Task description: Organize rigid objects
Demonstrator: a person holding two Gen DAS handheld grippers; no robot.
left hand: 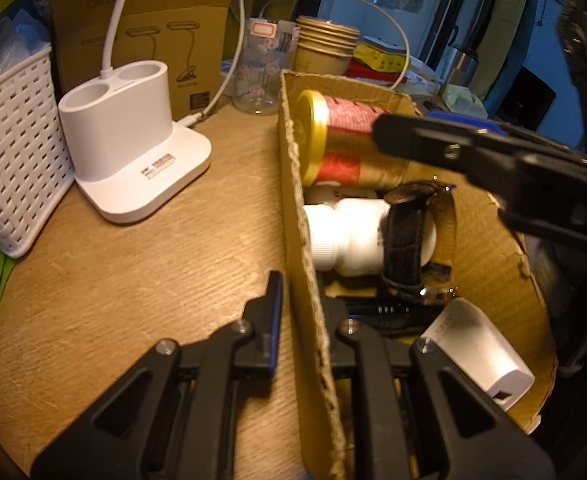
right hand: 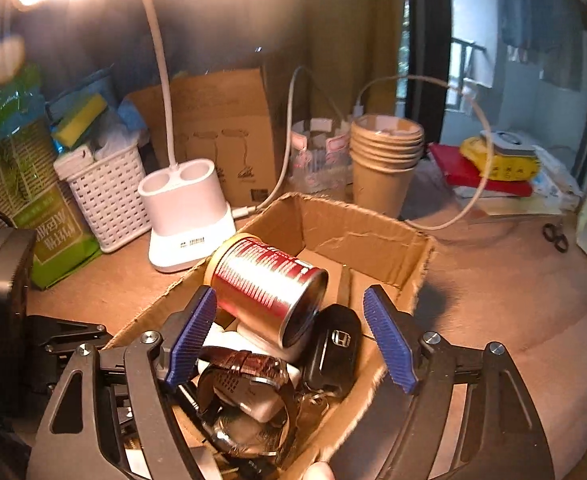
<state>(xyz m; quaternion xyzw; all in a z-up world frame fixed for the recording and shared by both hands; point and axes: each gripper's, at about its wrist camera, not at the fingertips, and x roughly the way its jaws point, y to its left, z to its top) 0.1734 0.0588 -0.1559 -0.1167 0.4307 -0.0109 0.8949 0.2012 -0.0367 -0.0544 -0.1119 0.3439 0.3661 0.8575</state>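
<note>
An open cardboard box [left hand: 489,240] stands on the wooden table. My left gripper [left hand: 303,300] is shut on its near left wall, one finger outside and one inside. Inside lie a red and gold can [left hand: 349,148] on its side, a white bottle [left hand: 349,236], a watch with a dark leather strap [left hand: 405,236] and a white charger [left hand: 477,352]. In the right wrist view my right gripper [right hand: 289,294] hangs open over the box [right hand: 353,220], blue pads [right hand: 389,344] apart, the can [right hand: 265,280] lying free beyond them. A black car key [right hand: 333,348] and the watch [right hand: 245,392] lie below.
A white lamp base [left hand: 133,152] with its cable and a white woven basket [left hand: 13,152] stand left of the box. Behind are a lamp carton [left hand: 153,28], a glass jar [left hand: 261,68] and stacked paper cups [left hand: 325,44]. Scissors [right hand: 555,236] and a red book [right hand: 485,176] lie at the right.
</note>
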